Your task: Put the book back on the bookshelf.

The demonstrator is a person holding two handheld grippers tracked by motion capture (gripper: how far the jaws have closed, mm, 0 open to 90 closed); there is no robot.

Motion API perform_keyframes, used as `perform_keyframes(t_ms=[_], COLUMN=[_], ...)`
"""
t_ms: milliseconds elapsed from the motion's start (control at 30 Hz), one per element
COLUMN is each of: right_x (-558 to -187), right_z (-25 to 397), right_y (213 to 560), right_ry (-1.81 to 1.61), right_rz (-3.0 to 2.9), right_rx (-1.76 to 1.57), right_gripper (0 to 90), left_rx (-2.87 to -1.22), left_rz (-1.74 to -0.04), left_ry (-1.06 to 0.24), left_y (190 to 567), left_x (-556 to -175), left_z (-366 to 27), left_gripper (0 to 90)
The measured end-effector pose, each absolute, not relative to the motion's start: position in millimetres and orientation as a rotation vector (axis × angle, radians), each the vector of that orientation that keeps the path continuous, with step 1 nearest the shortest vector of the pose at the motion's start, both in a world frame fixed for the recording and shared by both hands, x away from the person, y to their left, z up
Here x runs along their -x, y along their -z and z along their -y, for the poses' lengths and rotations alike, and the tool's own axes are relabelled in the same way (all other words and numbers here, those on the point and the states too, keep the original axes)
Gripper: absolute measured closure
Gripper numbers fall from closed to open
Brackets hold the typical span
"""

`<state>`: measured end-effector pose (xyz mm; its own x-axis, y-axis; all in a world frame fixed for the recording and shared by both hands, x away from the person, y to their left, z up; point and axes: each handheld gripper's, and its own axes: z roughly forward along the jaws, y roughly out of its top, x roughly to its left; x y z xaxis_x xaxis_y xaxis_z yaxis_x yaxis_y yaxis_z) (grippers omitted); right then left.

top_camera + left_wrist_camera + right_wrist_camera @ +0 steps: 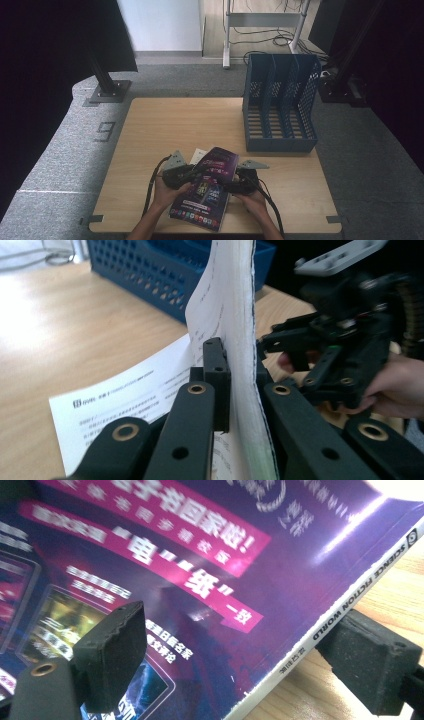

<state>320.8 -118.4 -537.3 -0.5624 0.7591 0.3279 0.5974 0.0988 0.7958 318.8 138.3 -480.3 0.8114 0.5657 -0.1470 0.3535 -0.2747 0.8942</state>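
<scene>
A purple-covered magazine (207, 192) is held between two hand-held tools near the front edge of a wooden desk (170, 125), as seen from the high view. The magazine is gripped along its left edge by the left tool (192, 176), whose jaws are closed narrowly on the white page block in the left gripper view, one pad pressed flat against the paper on each side. The right tool (234, 184) is placed at the magazine's spine side; in the right gripper view its jaws are spread fairly wide, one pad (112, 655) laid over the glossy cover and the other pad (372, 657) set just under the white spine above the desk, and whether the magazine is actually being pinched there cannot be told. The spine is printed with the words "SCIENCE FICTION WORLD". A white printed sheet (130, 395) is seen lying flat on the desk beneath the lifted magazine. A blue three-slot file rack (280, 102) is stood at the far right of the desk, well apart from the magazine. Both tools are grasped by the person's hands, entering from the bottom of the high view.
</scene>
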Motion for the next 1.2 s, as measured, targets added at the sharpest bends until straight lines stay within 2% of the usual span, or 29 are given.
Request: perform_keyframes(t_ms=[667,900,1200], right_x=[-323.5,-326.5,-334.2], right_z=[113.7,113.0,113.2], right_y=[543.8,546.4,547.9], right_ry=[-1.358,-1.314,-1.305], right_rz=[-2.225,-2.217,-2.199], right_rx=[-1.409,-1.430,-1.461], right_gripper=[16.9,23.7,27.9], left_rx=[-1.955,-1.977,-1.977], left_rz=[-0.843,-0.879,-0.887], left_ry=[-0.091,-0.060,-0.050], left_y=[516.5,524.1,526.5], left_x=[-344.6,-347.9,-348.3], left_z=[-142.2,-141.4,-140.9], left_gripper=[85.9,85.1,85.0])
